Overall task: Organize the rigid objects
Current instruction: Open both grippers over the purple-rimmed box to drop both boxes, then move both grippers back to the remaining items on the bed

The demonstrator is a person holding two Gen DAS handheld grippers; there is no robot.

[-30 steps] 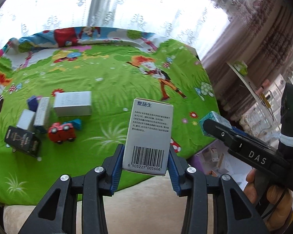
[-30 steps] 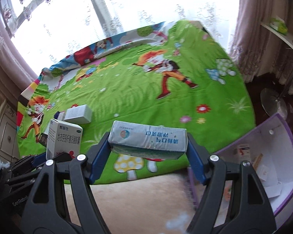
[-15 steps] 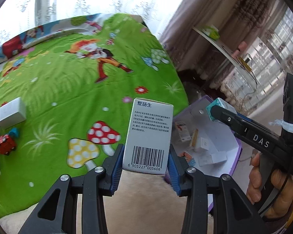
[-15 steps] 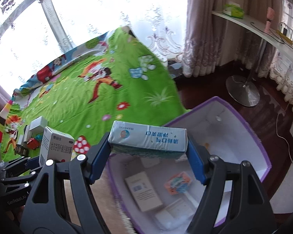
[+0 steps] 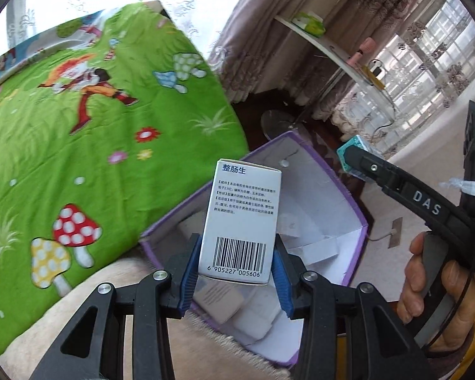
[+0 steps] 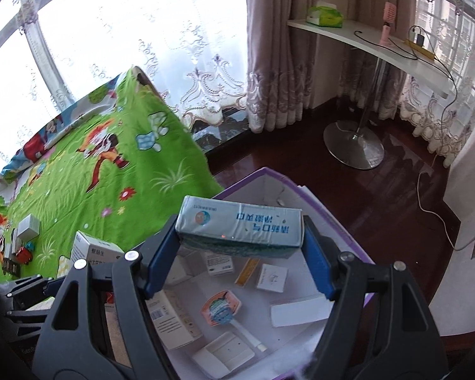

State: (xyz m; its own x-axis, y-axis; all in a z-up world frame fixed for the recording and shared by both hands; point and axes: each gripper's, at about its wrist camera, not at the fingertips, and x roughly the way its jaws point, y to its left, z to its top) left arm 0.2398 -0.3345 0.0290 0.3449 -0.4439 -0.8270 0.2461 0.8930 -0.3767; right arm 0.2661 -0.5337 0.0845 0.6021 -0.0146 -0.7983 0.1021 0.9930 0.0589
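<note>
Green cartoon blanket covers the bed. Purple-rimmed storage box sits on the floor beside it, small packages inside. Right gripper clamps a teal-and-white box lengthwise, above the storage box. Left gripper clamps an upright white medicine box, barcode facing the camera, over the storage box's near edge.
</note>
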